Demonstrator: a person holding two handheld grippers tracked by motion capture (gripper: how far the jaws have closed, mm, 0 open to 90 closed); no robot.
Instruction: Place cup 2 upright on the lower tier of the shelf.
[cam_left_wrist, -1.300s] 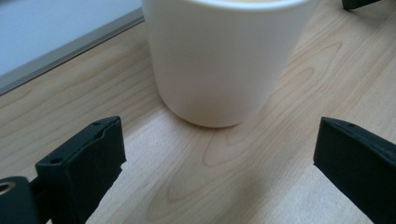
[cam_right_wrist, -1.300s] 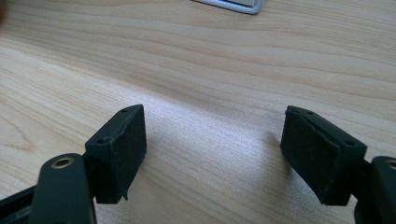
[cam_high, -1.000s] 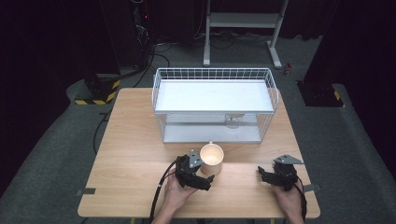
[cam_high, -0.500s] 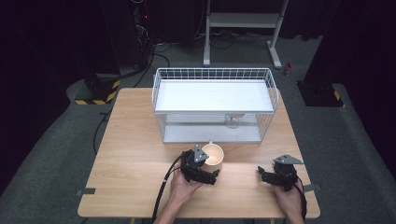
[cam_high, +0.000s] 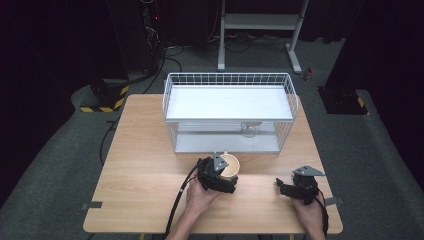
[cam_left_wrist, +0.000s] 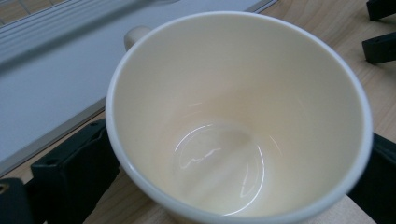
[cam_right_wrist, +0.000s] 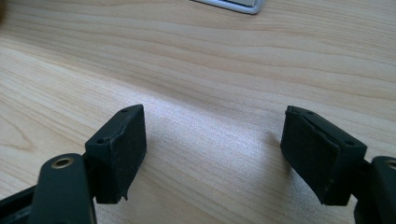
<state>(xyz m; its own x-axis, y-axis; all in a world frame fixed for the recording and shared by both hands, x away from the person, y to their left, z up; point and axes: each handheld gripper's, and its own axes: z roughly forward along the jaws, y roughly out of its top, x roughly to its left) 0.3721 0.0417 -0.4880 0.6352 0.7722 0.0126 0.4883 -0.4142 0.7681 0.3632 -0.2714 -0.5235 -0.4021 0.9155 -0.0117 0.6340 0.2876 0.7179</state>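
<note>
The left hand (cam_high: 199, 197) comes in from the near edge of the table (cam_high: 135, 165), a little left of the middle, with the forearm angled up and to the right. It holds the left gripper (cam_high: 223, 175) low over the wood, aimed toward the far right. In the left gripper view a black jaw stands on either side of the cup (cam_left_wrist: 238, 116), close against its outer wall; whether the pads press on it I cannot tell, since the rim hides the contact.

The cup (cam_high: 230, 166) stands upright on the table near the middle, just in front of the near side of the wire basket (cam_high: 172, 107). It is cream-coloured and glossy, with a thick rounded rim, and wider at the mouth than at the bottom. Its inside is empty and bright reflections curve across the bottom. A short stub of its handle (cam_left_wrist: 135, 35) shows past the far rim, pointing toward the white floor of the basket.

Further right, well apart from the cup, the right hand (cam_high: 310, 216) rests at the near right of the table. The right gripper (cam_high: 281, 186) lies low and points left across the wood. In the right gripper view its jaws stand wide apart with bare wood between them.
</note>
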